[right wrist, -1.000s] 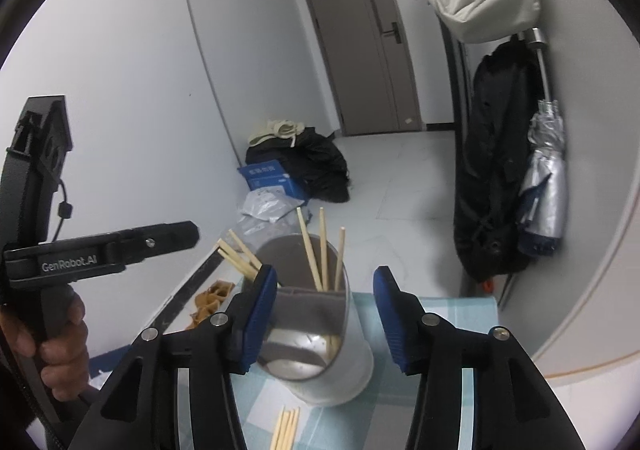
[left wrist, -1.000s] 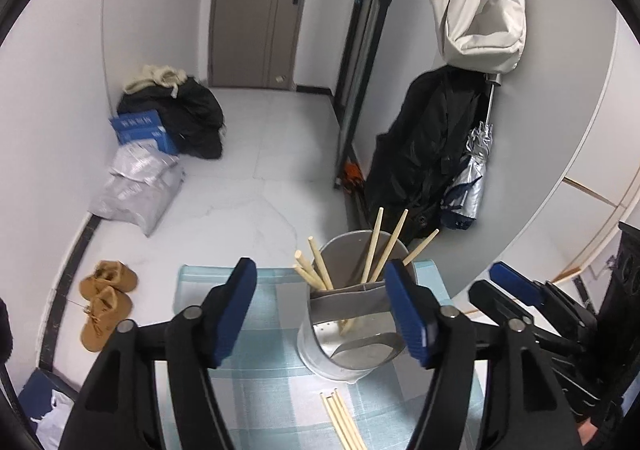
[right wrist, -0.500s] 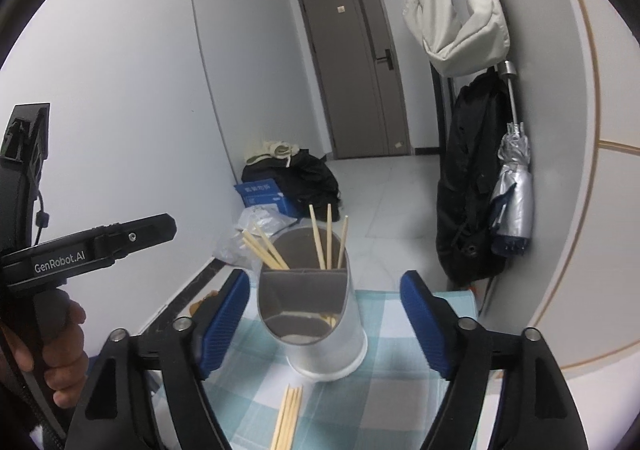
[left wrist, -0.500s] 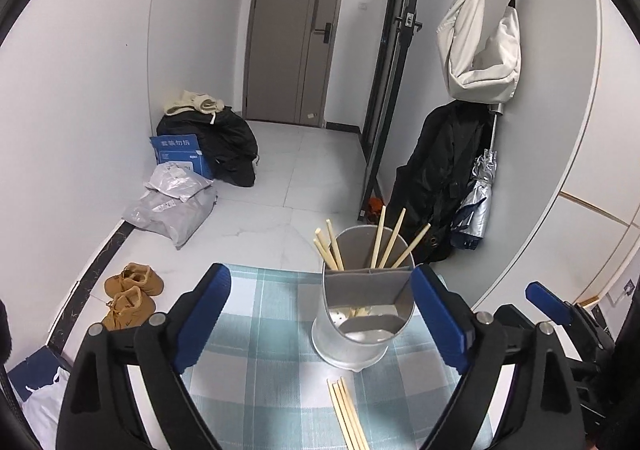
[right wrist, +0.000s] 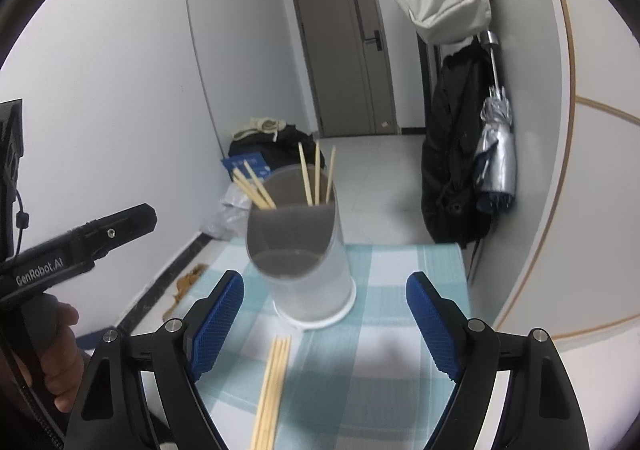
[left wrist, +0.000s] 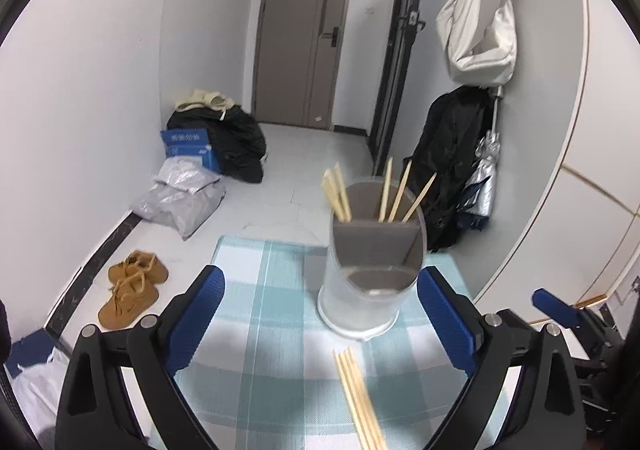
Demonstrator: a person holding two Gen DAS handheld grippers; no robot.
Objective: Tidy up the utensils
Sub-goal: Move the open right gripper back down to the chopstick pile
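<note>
A white cylindrical utensil holder (left wrist: 370,290) (right wrist: 310,282) with a grey divider stands on a blue checked table mat (left wrist: 272,330) (right wrist: 384,330). Several wooden chopsticks (left wrist: 394,194) (right wrist: 316,178) stand in its rear compartments. A bundle of loose chopsticks (left wrist: 358,394) (right wrist: 274,382) lies on the mat in front of it. My left gripper (left wrist: 320,318) is open and empty, short of the holder. My right gripper (right wrist: 324,322) is open and empty, just above the loose chopsticks. The right gripper also shows at the right edge of the left wrist view (left wrist: 560,310).
The small table stands against a curved white wall at right. On the floor beyond lie brown shoes (left wrist: 130,286), grey bags (left wrist: 180,194), a blue box (left wrist: 188,146) and dark clothes. A black coat (right wrist: 452,170), umbrella and white bag hang at right.
Both grippers have opened wide and pulled back from the holder, which now stands free on the mat. Both views have tilted up and back.
</note>
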